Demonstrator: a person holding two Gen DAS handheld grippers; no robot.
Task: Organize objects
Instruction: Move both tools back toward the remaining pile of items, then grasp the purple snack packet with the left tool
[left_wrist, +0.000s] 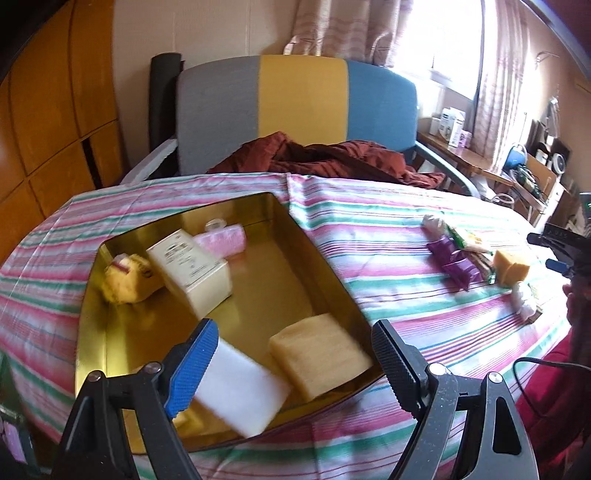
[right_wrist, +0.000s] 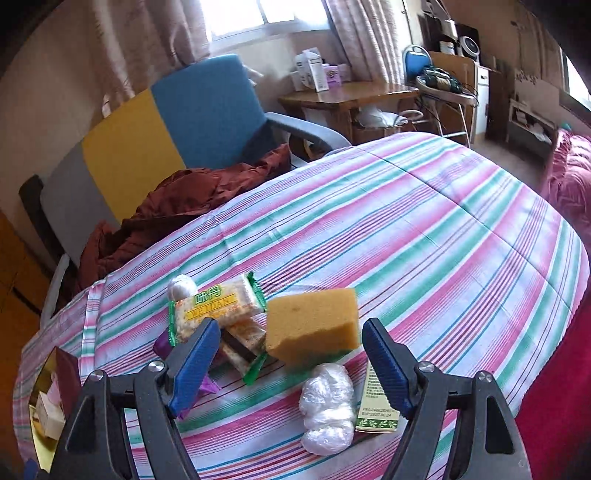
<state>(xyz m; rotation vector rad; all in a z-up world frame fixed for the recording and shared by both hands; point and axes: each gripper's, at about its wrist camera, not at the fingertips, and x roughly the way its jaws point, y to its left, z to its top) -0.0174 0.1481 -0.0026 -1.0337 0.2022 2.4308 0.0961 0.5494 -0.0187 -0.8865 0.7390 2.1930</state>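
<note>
Blue rubber pads line our right gripper (right_wrist: 286, 341), and its 2 jaws stand wide apart with nothing pinched. Just past them sits a yellow sponge (right_wrist: 313, 324). It rests on top of a small heap. Beside it lies a cracker packet (right_wrist: 218, 304) with green ends, and a second packet (right_wrist: 243, 343) is tucked under the sponge. A purple wrapper (right_wrist: 164, 345) peeks out behind the left pad, which hides most of it. A clear plastic bundle (right_wrist: 327, 406) lies near us, touching a green and white box (right_wrist: 378, 410) that the right pad partly covers. A little white ball (right_wrist: 181, 287) sits at the far end of the heap.

Our left gripper (left_wrist: 293, 345) is spread wide too, holding nothing. It hangs over a gold tin (left_wrist: 236, 201). Inside the tin we see a tan sponge (left_wrist: 319, 354), a white block (left_wrist: 240, 387), a cream box (left_wrist: 192, 269), a pink pouch (left_wrist: 225, 242) and a fuzzy yellow thing (left_wrist: 123, 280).

Everything lies on a striped cloth (right_wrist: 424, 240). Behind it stands a chair (left_wrist: 295, 107) with a rust red blanket (left_wrist: 317, 157).
</note>
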